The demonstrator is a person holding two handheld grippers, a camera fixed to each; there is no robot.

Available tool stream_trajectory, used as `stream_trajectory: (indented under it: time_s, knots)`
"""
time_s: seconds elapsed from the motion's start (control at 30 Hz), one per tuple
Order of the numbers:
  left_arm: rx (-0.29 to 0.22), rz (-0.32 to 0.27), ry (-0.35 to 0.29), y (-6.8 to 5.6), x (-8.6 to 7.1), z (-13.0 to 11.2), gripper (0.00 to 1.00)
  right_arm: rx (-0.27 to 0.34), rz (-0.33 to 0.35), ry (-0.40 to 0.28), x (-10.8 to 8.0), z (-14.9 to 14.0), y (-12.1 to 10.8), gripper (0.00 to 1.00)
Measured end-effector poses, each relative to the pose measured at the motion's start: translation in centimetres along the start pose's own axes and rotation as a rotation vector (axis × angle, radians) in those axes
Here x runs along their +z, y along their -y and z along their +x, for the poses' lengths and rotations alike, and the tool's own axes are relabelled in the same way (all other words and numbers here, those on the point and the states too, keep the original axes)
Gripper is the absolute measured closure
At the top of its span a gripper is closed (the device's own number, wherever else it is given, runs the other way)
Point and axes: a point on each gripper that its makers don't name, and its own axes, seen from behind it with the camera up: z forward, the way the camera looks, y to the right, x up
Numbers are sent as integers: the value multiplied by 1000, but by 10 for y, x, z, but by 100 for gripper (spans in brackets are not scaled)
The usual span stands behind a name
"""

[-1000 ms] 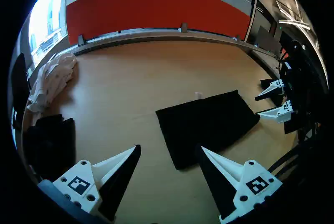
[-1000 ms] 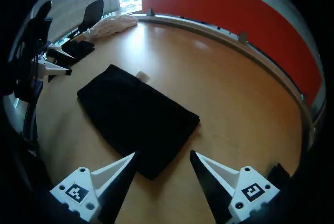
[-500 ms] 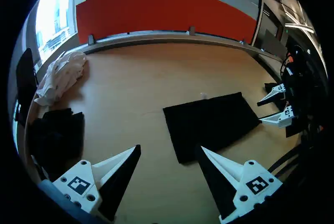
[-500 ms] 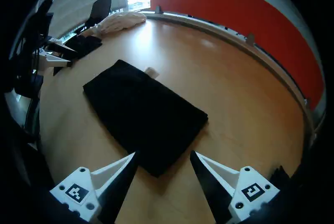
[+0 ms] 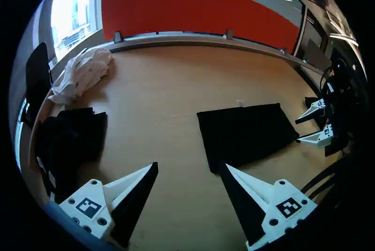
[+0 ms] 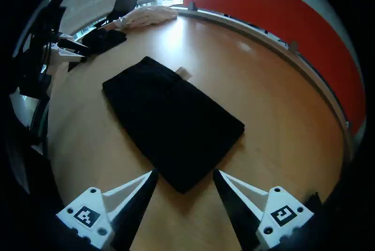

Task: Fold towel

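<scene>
Left gripper point(image 5: 188, 166): fingers wide, empty, over table point(image 5: 154, 96).
Right gripper point(image 6: 185, 172): fingers wide, empty, towel's near corner seen between them.
Towel point(image 6: 173, 120): black, folded flat, mid-table.
White cloth point(image 5: 82, 70), dark pile point(image 5: 70, 131): table edge.
Red panel point(image 5: 197, 10): behind.

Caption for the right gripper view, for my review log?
Open right gripper poised over the near corner of a black towel lying flat on the wooden table.
</scene>
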Motion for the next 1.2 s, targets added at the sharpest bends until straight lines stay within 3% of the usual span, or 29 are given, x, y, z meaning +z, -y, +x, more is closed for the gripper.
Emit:
stream_trajectory:
  time_s: [0.57, 0.7, 0.83, 1.03, 1.2]
  knots:
    - [-31, 29, 4, 18, -10, -10, 4, -6, 25, 58, 0, -20, 5, 49]
    - [-31, 33, 5, 20, -11, -10, 4, 2, 31, 59, 0, -22, 5, 56]
    - [-32, 35, 7, 21, -10, -11, 4, 9, 32, 62, 0, -24, 5, 69]
    - [-32, 32, 8, 20, -11, -12, 4, 29, 31, 64, 0, -26, 5, 76]
    - [-30, 33, 9, 20, -10, -12, 4, 41, 26, 58, -1, -25, 4, 93]
